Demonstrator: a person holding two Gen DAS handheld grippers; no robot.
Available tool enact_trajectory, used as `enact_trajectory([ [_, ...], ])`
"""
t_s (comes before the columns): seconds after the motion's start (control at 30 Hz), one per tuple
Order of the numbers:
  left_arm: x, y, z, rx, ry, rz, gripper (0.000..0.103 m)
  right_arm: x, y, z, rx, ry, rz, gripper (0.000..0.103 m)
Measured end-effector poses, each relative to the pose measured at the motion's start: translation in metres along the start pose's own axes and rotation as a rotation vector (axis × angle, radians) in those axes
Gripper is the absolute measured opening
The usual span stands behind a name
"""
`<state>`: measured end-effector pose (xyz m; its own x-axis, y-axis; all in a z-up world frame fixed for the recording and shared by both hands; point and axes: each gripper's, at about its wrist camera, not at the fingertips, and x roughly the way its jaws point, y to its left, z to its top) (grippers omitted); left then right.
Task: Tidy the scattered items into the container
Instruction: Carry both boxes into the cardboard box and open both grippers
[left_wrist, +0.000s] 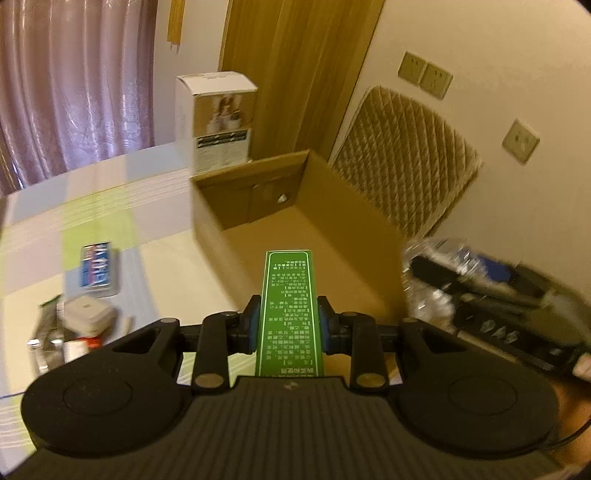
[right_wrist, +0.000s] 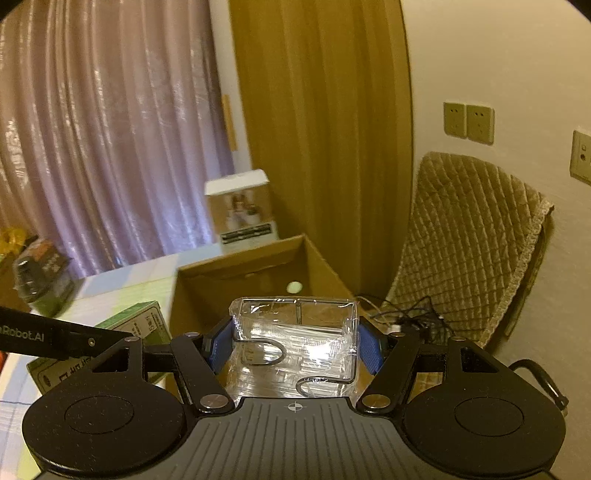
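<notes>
My left gripper (left_wrist: 289, 321) is shut on a flat green box (left_wrist: 288, 280) printed with white text and holds it over the near edge of an open cardboard box (left_wrist: 236, 206). My right gripper (right_wrist: 295, 343) grips a clear plastic package (right_wrist: 295, 325) with wire hooks inside, its blue pads (right_wrist: 369, 347) pressing on both sides, just in front of the same cardboard box (right_wrist: 236, 280). A small pale ball (right_wrist: 294, 287) lies inside the box. On the checked tablecloth at the left lie a blue packet (left_wrist: 96, 269), a white square case (left_wrist: 86, 312) and small bottles (left_wrist: 48, 339).
A white product carton (left_wrist: 218, 118) stands behind the cardboard box. A quilted cushion (left_wrist: 406, 155) leans on the wall at the right, with cables (right_wrist: 406, 314) below it. Curtains hang behind the table. A dark bagged item (right_wrist: 40, 280) sits at the table's far left.
</notes>
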<state>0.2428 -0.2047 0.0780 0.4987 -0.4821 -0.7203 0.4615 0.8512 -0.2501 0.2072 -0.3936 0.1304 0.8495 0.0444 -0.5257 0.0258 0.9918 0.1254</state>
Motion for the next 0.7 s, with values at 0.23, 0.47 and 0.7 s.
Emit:
enact_trajectory([
  [0.23, 0.045, -0.021, 0.006, -0.073, 0.002, -0.032, 0.025, 0.024, -0.022, -0.006, 0.002, 0.035, -0.015, 0.070],
  [0.47, 0.075, -0.028, 0.000, -0.082, 0.017, -0.035, 0.025, 0.038, -0.031, -0.016, 0.018, 0.064, -0.011, 0.070],
  [0.7, 0.072, -0.020, -0.005, -0.046, -0.011, 0.011, 0.042, 0.044, -0.034, -0.020, 0.020, 0.077, -0.014, 0.070],
])
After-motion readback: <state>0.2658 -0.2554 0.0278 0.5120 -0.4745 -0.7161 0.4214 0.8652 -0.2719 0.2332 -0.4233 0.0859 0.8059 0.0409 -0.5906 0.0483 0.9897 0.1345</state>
